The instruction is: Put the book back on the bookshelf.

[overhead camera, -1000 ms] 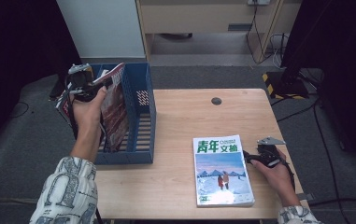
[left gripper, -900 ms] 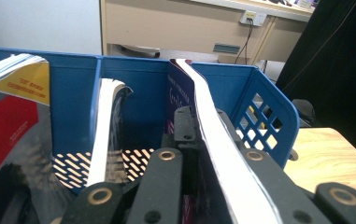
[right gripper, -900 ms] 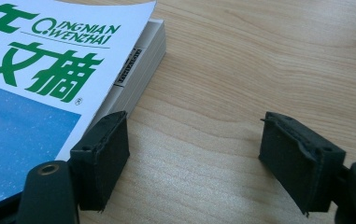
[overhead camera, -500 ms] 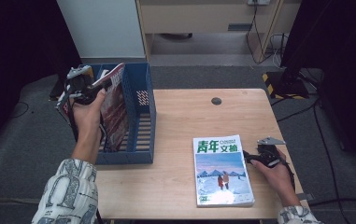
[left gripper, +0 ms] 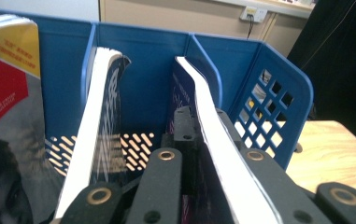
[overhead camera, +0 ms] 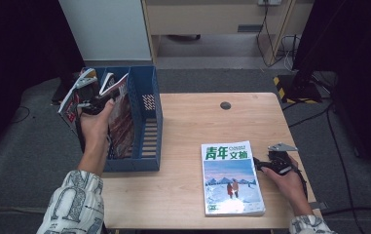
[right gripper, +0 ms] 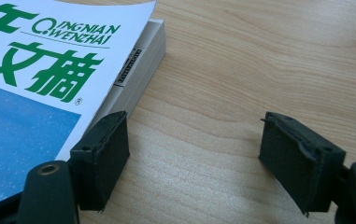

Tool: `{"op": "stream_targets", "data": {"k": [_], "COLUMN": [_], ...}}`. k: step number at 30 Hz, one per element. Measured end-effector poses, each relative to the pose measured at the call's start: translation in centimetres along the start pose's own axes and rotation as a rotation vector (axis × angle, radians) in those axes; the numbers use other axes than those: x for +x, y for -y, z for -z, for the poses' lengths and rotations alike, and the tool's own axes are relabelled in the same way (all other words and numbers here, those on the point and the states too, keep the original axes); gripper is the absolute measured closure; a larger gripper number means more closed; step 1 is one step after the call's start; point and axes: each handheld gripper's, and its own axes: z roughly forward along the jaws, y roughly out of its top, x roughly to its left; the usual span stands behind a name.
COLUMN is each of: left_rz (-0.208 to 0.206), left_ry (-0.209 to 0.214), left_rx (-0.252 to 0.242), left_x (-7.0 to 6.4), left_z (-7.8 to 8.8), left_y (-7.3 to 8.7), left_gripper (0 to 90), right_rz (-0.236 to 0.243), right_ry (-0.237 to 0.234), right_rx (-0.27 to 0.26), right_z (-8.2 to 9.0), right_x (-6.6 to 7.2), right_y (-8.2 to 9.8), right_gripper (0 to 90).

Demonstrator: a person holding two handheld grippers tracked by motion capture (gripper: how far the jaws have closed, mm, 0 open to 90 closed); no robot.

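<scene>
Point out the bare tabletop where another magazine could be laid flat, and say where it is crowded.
Free: the table between the blue rack and the magazine, and the far stretch around the small dark disc. Crowded: the rack, where the left gripper clamps a magazine, and the near right edge by the right gripper.

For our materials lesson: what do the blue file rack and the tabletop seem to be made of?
File rack: likely moulded plastic, matte blue, with punched slots and lattice holes. Tabletop: pale wood or wood-look laminate, smooth, with visible grain lines; which one is unclear.
</scene>
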Motion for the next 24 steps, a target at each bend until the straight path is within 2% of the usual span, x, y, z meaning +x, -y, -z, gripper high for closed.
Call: {"op": "stream_targets", "data": {"k": [4,7,10,14,24], "left_rz": [-0.009,-0.001,-0.005,-0.043,-0.07], "left_ry": [-0.003,0.002,0.007,0.0,-0.003], "left_rx": [0.008,0.029,0.075,0.132,0.168], "left_x": [0.1,0.2,0.2,0.1,0.0], "left_z": [0.1,0.4,0.6,0.9,1.4], "left_y": [0.0,-0.1,-0.2,-0.2,-0.1], "left_gripper": [83.2,82.7,81.5,80.8,80.3], "right_rz": [0.0,0.002,0.001,0.001,0.001], "right_ry": [0.0,0.0,0.0,0.001,0.002], "right_rx": [0.0,-0.001,0.0,0.0,0.0], "right_z": [0.0,0.0,0.0,0.0,0.0], "right_x": [0.0,0.0,0.0,0.0,0.0], "right_y": [0.0,0.0,0.0,0.0,0.0], "right_gripper": [24.0,24.0,24.0,24.1,24.1]}}
